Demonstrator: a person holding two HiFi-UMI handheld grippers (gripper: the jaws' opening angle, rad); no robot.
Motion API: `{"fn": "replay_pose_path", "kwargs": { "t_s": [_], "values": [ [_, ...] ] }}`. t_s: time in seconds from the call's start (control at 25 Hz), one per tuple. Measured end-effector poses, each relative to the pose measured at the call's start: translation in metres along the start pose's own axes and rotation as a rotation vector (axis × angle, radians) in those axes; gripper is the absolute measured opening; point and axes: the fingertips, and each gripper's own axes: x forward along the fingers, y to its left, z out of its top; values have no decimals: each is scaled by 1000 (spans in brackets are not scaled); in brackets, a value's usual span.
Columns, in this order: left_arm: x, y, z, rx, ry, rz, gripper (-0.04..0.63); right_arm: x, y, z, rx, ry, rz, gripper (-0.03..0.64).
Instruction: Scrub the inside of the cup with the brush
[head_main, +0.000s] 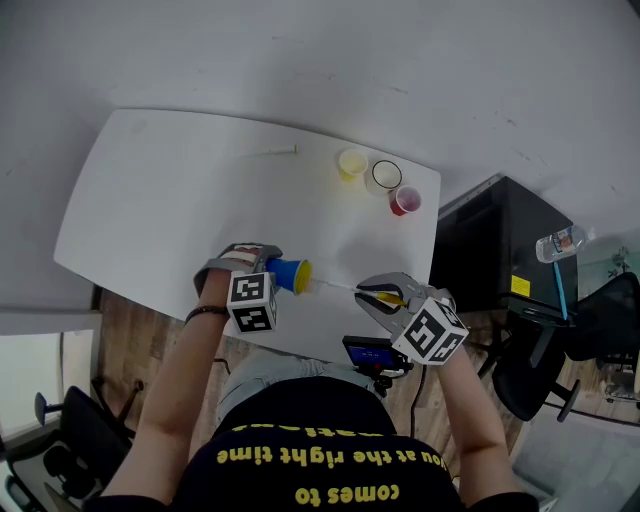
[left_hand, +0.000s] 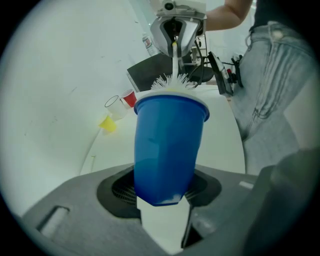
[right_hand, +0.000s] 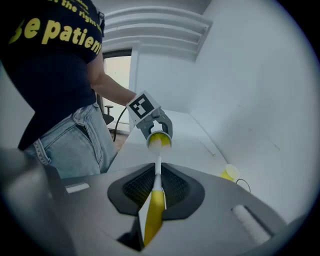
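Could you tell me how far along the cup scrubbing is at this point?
Done: the left gripper holds the blue cup tipped on its side, and the right gripper is shut on the brush by its yellow handle. In hand: the bristles sit at the cup's mouth, only partly inside. Left: probably working the brush deeper round the inner walls, since it sits so shallow.

Your left claw (head_main: 268, 273) holds the cup (head_main: 290, 275) on its side above the near edge of the tabletop (head_main: 150, 200), mouth toward your right claw (head_main: 374, 295). The brush (head_main: 335, 286) runs leftward from the right claw, bristles at the cup's mouth. Three small cups (head_main: 385, 175) stand at the far right, with a thin stick (head_main: 268, 152) to their left.
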Motion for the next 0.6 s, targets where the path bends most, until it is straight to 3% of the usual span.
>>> {"fn": "replay_pose_path", "kwargs": {
  "t_s": [0.44,0.52,0.6],
  "values": [
    [9,-16,-5,-64,-6,-121,229,5,8,2,-325,67,-44,43],
    [9,-20,-7,-72,-2,-141,229,6,11,2,-318,73,-34,43],
    [8,-21,-8,-75,4,-141,229,9,9,0,-226,55,-10,44]
  ]
}}
